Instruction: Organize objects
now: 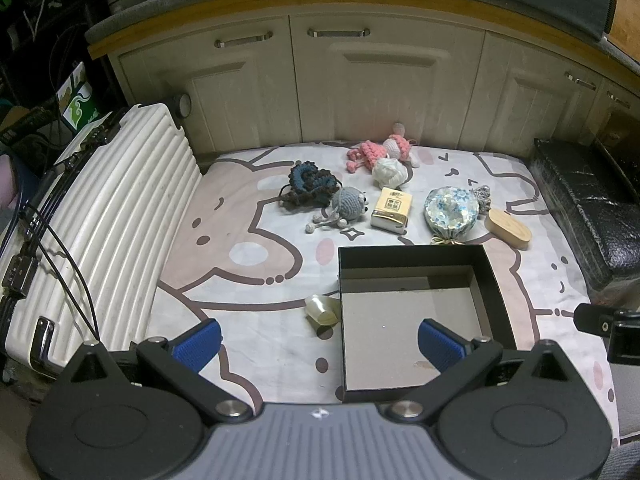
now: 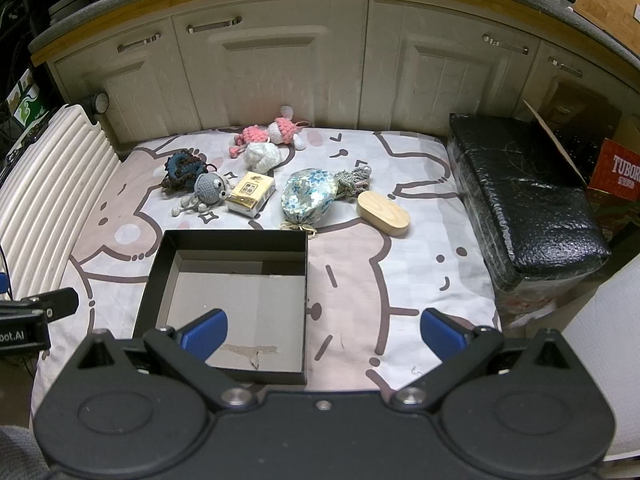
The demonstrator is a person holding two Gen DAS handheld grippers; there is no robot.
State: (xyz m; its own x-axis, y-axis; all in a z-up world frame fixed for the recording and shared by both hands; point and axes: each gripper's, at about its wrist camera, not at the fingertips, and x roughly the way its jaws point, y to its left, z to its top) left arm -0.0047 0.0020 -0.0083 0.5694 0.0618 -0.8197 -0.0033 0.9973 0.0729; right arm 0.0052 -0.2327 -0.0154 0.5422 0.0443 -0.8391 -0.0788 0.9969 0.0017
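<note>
A cartoon-print mat (image 2: pixel 420 240) lies on the floor before cream cabinets. Near its front edge sits an empty black box (image 2: pixel 224 304). Toward the mat's back edge lie the loose things — a pink crochet doll (image 2: pixel 276 132), a white yarn ball (image 2: pixel 262 156), a dark blue crochet piece (image 2: pixel 184 170), a grey crochet toy (image 2: pixel 208 190), a small yellow carton (image 2: pixel 252 194), a floral pouch (image 2: pixel 308 198) and an oval wooden case (image 2: pixel 383 208). The left gripper (image 1: pixel 320 346) and right gripper (image 2: pixel 324 338) hover at the front edge, jaws wide, holding nothing. Nothing is packed yet, so sorting looks about to start — next, probably a reach to the back and a gentle close on one item.
</note>
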